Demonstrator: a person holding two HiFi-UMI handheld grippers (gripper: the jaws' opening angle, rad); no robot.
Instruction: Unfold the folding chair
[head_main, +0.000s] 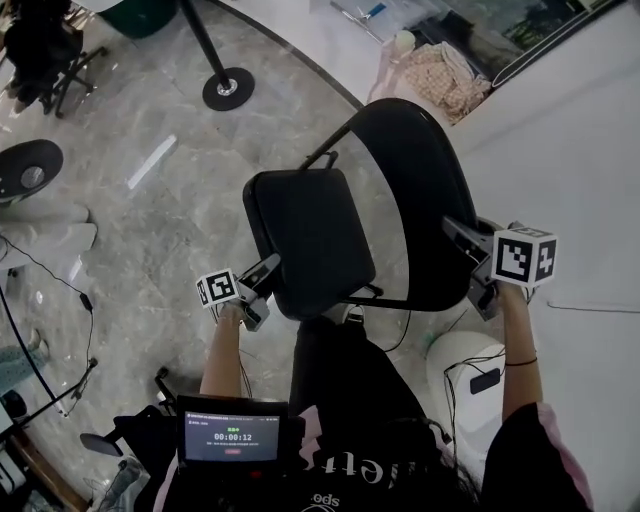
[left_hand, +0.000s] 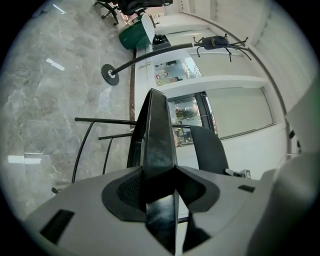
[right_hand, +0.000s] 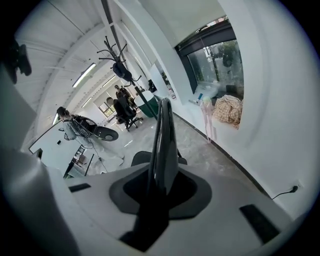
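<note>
Black, with its seat down, the folding chair (head_main: 345, 225) stands on the marble floor (head_main: 170, 200) before us. Our left hand-held gripper (head_main: 268, 272) is parted around the seat's (left_hand: 159, 135) left edge, with a sliver of light showing beside it. Our right hand-held gripper (head_main: 458, 235) is clamped narrow on the backrest's (head_main: 420, 190) right edge.

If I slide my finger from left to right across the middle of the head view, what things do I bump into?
left hand-held gripper → chair seat → chair back → right hand-held gripper
</note>
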